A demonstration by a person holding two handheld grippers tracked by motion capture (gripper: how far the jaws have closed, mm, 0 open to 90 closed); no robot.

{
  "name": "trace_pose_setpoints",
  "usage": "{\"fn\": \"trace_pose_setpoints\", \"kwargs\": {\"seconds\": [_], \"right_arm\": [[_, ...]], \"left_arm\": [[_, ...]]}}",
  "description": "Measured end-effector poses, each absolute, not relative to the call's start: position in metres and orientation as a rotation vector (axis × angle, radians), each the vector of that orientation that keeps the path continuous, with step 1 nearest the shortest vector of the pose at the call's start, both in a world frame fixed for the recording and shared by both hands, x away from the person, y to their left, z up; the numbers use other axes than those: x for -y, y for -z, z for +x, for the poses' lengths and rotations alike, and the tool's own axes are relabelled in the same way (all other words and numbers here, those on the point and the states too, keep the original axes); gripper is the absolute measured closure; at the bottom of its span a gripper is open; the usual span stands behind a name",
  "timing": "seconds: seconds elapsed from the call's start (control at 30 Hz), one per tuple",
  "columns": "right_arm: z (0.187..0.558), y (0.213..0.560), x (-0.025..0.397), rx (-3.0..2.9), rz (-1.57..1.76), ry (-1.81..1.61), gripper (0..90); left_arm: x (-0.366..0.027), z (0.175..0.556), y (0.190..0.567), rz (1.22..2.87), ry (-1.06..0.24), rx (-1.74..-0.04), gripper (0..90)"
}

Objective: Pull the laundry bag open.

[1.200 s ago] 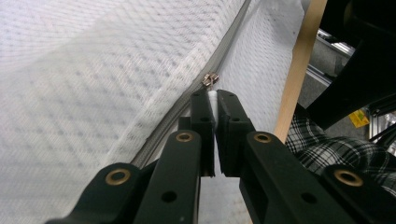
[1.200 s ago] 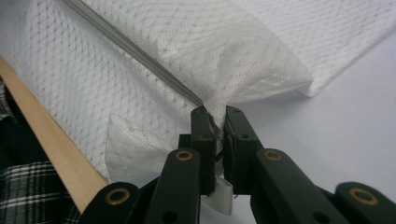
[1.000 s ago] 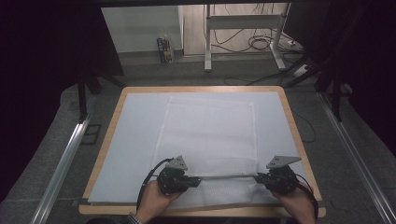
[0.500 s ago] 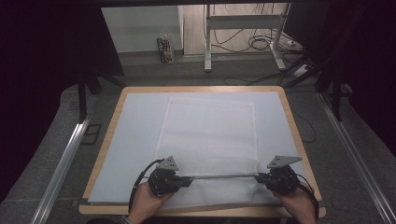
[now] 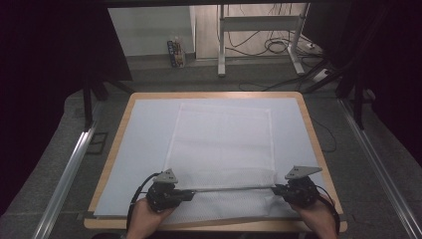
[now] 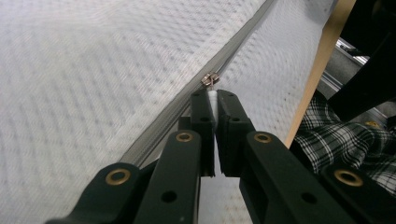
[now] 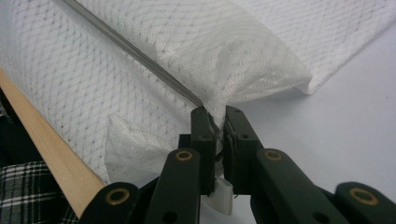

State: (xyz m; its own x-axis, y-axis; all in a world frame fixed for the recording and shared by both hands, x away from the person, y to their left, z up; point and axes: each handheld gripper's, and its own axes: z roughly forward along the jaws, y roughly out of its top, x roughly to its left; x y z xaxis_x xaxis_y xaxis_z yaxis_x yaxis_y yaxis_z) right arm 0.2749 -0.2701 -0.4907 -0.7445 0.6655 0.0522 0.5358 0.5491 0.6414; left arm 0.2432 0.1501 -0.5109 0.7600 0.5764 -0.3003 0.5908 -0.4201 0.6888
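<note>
White mesh bag (image 5: 224, 144) flat on table (image 5: 318, 149) (grey zipper (image 5: 234, 188) taut), left hand-held gripper (image 6: 213, 100) clamping zipper pull (image 6: 210, 79), right hand-held gripper (image 7: 215, 122) pinching bag corner.

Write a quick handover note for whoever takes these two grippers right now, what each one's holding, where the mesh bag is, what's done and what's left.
Left gripper: shut on the zipper pull.
Right gripper: shut on the mesh bag at the zipper's right end, holding it taut.
The bag lies flat on the table, zipper along the near edge.
Done: both grips set, slider at the left end.
Left: probably run the slider along the zipper; whether it's opening or closing is unclear.
</note>
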Motion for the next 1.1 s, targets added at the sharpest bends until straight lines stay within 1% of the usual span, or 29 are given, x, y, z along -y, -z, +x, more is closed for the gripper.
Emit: {"fn": "trace_pose_setpoints", "kwargs": {"seconds": [0.17,1.1], "right_arm": [[0.275,0.491,0.269,-2.585,1.014,-0.955,83.1],[0.276,0.491,0.277,-2.570,1.045,-0.941,83.1]], "left_arm": [[-0.156,0.240,0.513,2.134,0.003,-0.892,87.3],[-0.205,0.225,0.519,2.072,-0.037,-1.038,87.3]]}}
